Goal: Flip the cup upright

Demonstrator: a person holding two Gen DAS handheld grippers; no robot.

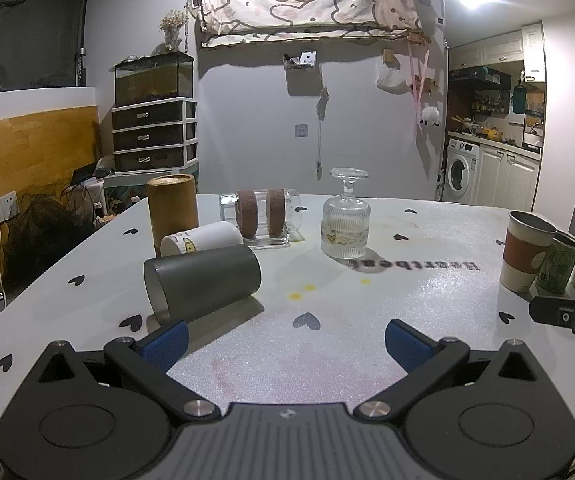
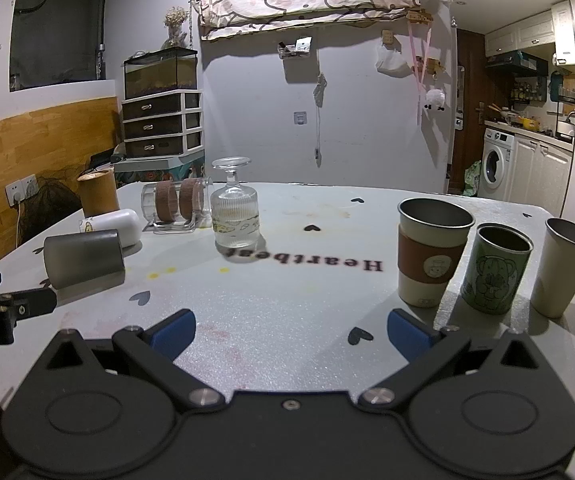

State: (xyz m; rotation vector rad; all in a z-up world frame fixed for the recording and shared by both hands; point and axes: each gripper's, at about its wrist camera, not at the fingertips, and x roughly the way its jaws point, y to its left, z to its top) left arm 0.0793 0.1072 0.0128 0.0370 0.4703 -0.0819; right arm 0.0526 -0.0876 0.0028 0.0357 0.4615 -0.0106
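Observation:
A grey cup lies on its side on the white table, just ahead and left of my left gripper, which is open and empty. A white cup and a clear glass with brown bands also lie on their sides behind it. A brown cup and a stemmed glass stand upside down. My right gripper is open and empty; the grey cup is far to its left.
Three upright cups stand at the right: a white one with a brown sleeve, a green one and a plain one. The left gripper shows at the left edge in the right wrist view.

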